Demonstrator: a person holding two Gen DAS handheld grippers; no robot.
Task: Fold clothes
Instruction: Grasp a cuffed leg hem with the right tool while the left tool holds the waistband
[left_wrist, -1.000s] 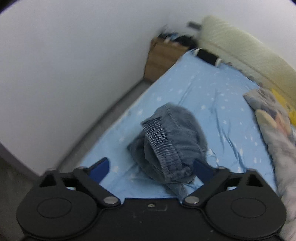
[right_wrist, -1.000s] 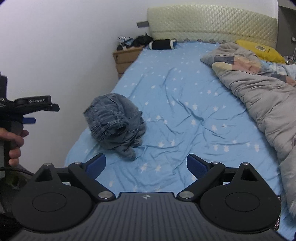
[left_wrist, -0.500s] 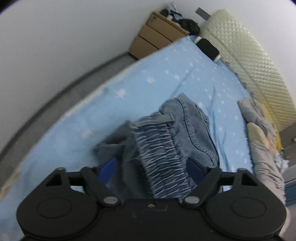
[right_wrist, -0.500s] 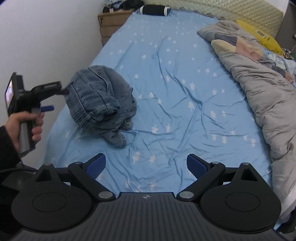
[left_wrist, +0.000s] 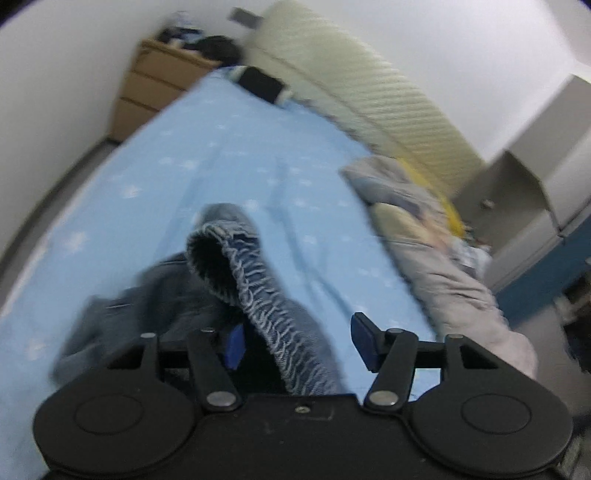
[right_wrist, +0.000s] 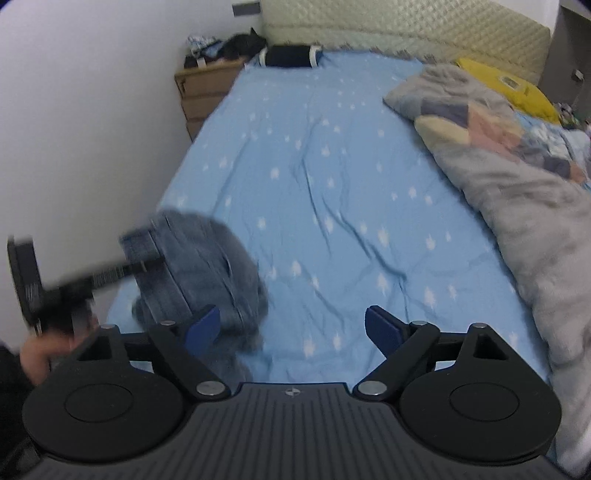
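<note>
On the left side of the bed (right_wrist: 332, 192), near its foot, the jeans (right_wrist: 207, 266) sit in a crumpled heap. The left gripper (left_wrist: 297, 339) has its fingers spread wide, with the elastic waistband (left_wrist: 258, 288) running between them but not pinched. The right gripper (right_wrist: 291, 330) hangs over the sheet, fingers wide open and holding nothing. A grey duvet (right_wrist: 517, 192) lies along the right.

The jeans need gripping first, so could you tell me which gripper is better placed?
Left. The left gripper has the jeans' waistband between its open fingers; the right gripper hangs open beside them.
</note>
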